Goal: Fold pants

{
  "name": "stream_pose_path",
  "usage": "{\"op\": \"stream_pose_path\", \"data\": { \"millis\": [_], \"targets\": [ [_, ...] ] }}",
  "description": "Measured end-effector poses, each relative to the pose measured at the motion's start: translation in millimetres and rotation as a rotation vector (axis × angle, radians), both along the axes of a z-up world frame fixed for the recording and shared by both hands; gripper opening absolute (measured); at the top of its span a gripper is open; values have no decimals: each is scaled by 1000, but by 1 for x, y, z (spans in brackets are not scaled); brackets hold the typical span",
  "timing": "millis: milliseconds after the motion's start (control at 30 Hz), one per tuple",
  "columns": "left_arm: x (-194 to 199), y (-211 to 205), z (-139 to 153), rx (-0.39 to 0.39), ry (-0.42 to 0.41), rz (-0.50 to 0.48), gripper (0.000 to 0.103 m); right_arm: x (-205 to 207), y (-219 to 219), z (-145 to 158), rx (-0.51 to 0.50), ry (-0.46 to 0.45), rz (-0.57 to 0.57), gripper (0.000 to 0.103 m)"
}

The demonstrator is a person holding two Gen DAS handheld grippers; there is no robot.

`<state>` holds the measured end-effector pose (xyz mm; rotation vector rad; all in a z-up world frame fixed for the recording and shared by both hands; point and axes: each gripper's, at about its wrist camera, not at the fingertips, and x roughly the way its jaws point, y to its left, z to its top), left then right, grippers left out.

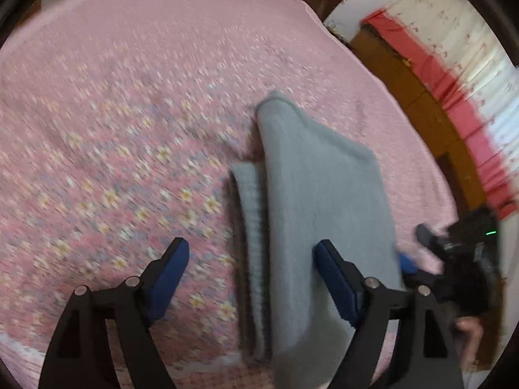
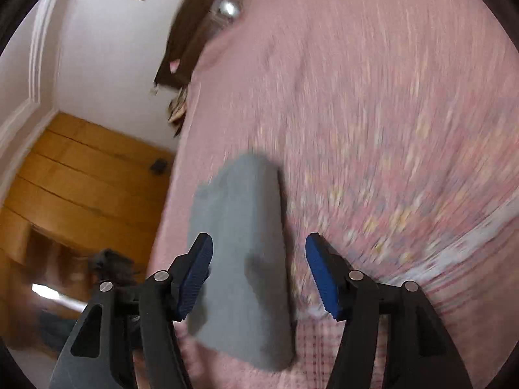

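Fingers of the left gripper point(image 1: 251, 256) and right gripper point(image 2: 259, 251) stand apart, pressing nothing. Folded grey pants point(image 1: 311, 194) lie on the pink floral bedspread point(image 1: 129, 113) near its edge beside the wooden floor point(image 2: 81, 175), long axis running away from both grippers, nothing covering them.

The pants point(image 1: 318, 194) are plain light grey, lying on a pink bedspread point(image 1: 129, 97) sprinkled with small cream and pale-yellow flowers. Both tongs are black with dark blue pads point(image 2: 194, 275). The floor point(image 2: 81, 178) to the left is orange-brown wood, the far wall point(image 2: 107, 48) white.
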<state>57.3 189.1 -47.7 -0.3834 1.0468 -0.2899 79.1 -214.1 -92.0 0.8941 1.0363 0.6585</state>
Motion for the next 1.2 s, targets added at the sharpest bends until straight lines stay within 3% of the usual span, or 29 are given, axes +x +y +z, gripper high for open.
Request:
{"op": "stream_pose_path", "data": {
  "millis": [67,200,300,400,533,633,733,800,833,867,1033,1200],
  "targets": [
    [-3,0,1,-29,16,-42,83,-2,6,-2,-52,-40,64,61],
    [-9,-10,3,19,2,-91,84,-5,26,3,-91,-68,173,61],
    [-3,-14,-1,-22,-8,-79,85,0,43,5,-139,-101,194,61],
    [23,-27,-1,-102,-19,-86,83,23,67,5,-120,-142,189,62],
    [38,-26,-13,-140,11,-64,72,29,67,-7,-55,-109,83,55],
    [6,-19,-10,-129,1,-132,68,7,66,-4,-52,-134,107,52],
    [-12,-11,-14,-157,-10,-132,65,-9,67,-6,-84,-187,128,50],
    [-10,-7,-18,-191,7,-102,52,11,75,-12,-80,-137,101,33],
    [-11,-2,-18,-220,20,-95,42,14,72,-15,-51,-101,92,31],
    [-13,1,-15,-256,20,-92,36,17,71,-12,-38,-82,90,29],
    [-17,-7,9,-242,-41,-73,35,30,73,33,-192,-129,142,28],
    [-10,-13,13,-293,-42,-37,36,53,53,49,-221,-94,212,28]
  ]
}}
